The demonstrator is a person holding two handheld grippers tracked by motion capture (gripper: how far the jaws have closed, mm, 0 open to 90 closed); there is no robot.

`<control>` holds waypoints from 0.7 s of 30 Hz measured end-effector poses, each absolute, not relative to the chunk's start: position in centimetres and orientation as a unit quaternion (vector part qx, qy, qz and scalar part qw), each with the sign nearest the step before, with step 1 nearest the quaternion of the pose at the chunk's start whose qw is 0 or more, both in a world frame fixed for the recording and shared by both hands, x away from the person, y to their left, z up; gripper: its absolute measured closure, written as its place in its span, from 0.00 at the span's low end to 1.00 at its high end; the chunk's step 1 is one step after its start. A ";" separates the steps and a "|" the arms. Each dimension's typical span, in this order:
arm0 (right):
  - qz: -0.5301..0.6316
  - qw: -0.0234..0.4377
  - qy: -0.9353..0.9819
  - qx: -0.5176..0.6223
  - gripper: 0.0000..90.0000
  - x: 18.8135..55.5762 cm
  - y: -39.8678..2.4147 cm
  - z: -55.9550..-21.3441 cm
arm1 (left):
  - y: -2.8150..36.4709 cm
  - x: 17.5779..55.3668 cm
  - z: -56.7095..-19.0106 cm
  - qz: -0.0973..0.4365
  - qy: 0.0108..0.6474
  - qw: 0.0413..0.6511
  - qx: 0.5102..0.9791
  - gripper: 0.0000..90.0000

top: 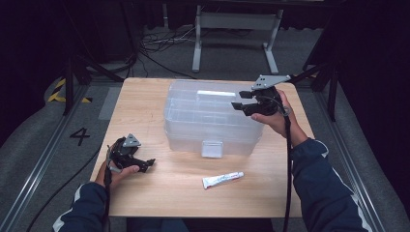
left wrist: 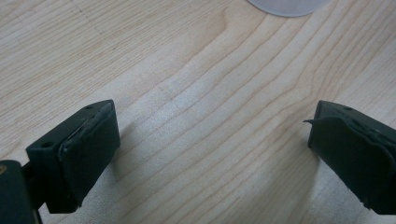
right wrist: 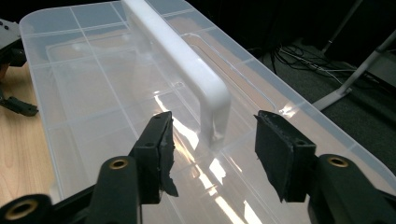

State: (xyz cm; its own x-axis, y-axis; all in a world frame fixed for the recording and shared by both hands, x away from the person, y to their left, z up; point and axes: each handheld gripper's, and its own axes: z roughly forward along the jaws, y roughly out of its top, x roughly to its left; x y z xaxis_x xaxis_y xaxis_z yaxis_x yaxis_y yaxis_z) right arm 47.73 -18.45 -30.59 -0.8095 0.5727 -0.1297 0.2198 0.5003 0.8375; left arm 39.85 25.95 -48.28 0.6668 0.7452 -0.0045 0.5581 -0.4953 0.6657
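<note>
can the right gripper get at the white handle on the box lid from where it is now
Probably yes. The right gripper hangs just over the clear box's lid with its jaws apart, and the near end of the white handle sits straight ahead between them. Nothing lies between.

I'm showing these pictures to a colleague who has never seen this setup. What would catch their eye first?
First, the big clear plastic box with a white handle on its lid, mid-table. Next, the right gripper at the box's right end, its open jaws on either side of the handle's near end, not touching it. Last, the small white tube lying on the wood in front of the box, and the left gripper open at the table's left.
</note>
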 end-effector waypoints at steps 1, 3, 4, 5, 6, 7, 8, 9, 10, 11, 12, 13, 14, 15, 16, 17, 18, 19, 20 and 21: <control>0.441 0.199 0.843 0.234 0.55 47.8 -18.3 -30.5 | 25.9 39.8 -48.3 0.143 0.383 0.326 0.852 0.03; 0.441 0.196 0.845 0.232 0.58 47.9 -18.0 -30.5 | 25.9 39.8 -48.3 0.143 0.383 0.326 0.852 0.03; 0.436 0.199 0.847 0.231 0.59 47.9 -17.8 -30.5 | 25.9 39.8 -48.3 0.144 0.382 0.326 0.852 0.03; 0.433 0.199 0.849 0.230 0.59 48.0 -17.6 -30.5 | 25.9 39.8 -48.3 0.144 0.383 0.326 0.852 0.03; 0.432 0.198 0.850 0.228 0.60 48.0 -17.5 -30.5 | 25.9 39.8 -48.3 0.144 0.382 0.326 0.853 0.03; 0.430 0.198 0.851 0.226 0.60 48.0 -17.3 -30.5 | 25.9 39.8 -48.3 0.144 0.382 0.326 0.853 0.03; 0.428 0.200 0.853 0.223 0.61 48.0 -17.1 -30.5 | 25.9 39.8 -48.3 0.143 0.383 0.326 0.852 0.03; 0.427 0.199 0.854 0.220 0.61 48.0 -17.0 -30.5 | 25.9 39.8 -48.3 0.143 0.383 0.326 0.852 0.03; 0.426 0.200 0.855 0.218 0.62 48.0 -16.8 -30.5 | 25.9 39.8 -48.3 0.143 0.383 0.326 0.852 0.03; 0.424 0.203 0.855 0.218 0.62 48.0 -16.7 -30.5 | 26.0 39.9 -48.3 0.143 0.382 0.326 0.853 0.03; 0.425 0.203 0.855 0.219 0.62 48.0 -16.7 -30.4 | 25.9 39.8 -48.3 0.143 0.383 0.326 0.852 0.03; 0.425 0.204 0.854 0.220 0.64 48.0 -16.6 -30.4 | 25.9 39.8 -48.3 0.143 0.383 0.326 0.852 0.03; 0.424 0.206 0.854 0.221 0.66 48.0 -16.6 -30.4 | 25.9 39.8 -48.3 0.143 0.383 0.326 0.852 0.03; 0.423 0.207 0.854 0.221 0.67 48.1 -16.7 -30.4 | 25.9 39.8 -48.3 0.144 0.383 0.326 0.852 0.03; 0.424 0.206 0.854 0.221 0.67 48.1 -16.7 -30.3 | 25.9 39.8 -48.3 0.143 0.383 0.326 0.852 0.03; 0.423 0.207 0.854 0.222 0.69 48.1 -16.7 -30.3 | 25.9 39.8 -48.3 0.143 0.382 0.326 0.853 0.03; 0.422 0.209 0.854 0.223 0.70 48.1 -16.6 -30.3 | 25.9 39.8 -48.3 0.143 0.382 0.326 0.853 0.03; 0.422 0.209 0.854 0.223 0.70 48.2 -16.6 -30.3 | 25.9 39.8 -48.3 0.144 0.382 0.326 0.853 0.03; 0.422 0.209 0.854 0.223 0.71 48.2 -16.6 -30.3 | 25.9 39.8 -48.3 0.144 0.382 0.326 0.853 0.03; 0.422 0.209 0.853 0.224 0.73 48.2 -16.6 -30.3 | 26.0 39.8 -48.3 0.143 0.382 0.326 0.853 0.03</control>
State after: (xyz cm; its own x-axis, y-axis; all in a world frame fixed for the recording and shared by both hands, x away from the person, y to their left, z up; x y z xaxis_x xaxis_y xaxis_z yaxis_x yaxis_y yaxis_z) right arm 48.22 -16.58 -30.25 -0.8120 0.5588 -0.1685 0.2055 0.5439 0.8136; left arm 39.85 25.95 -48.28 0.6670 0.7451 -0.0046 0.5582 -0.4956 0.6655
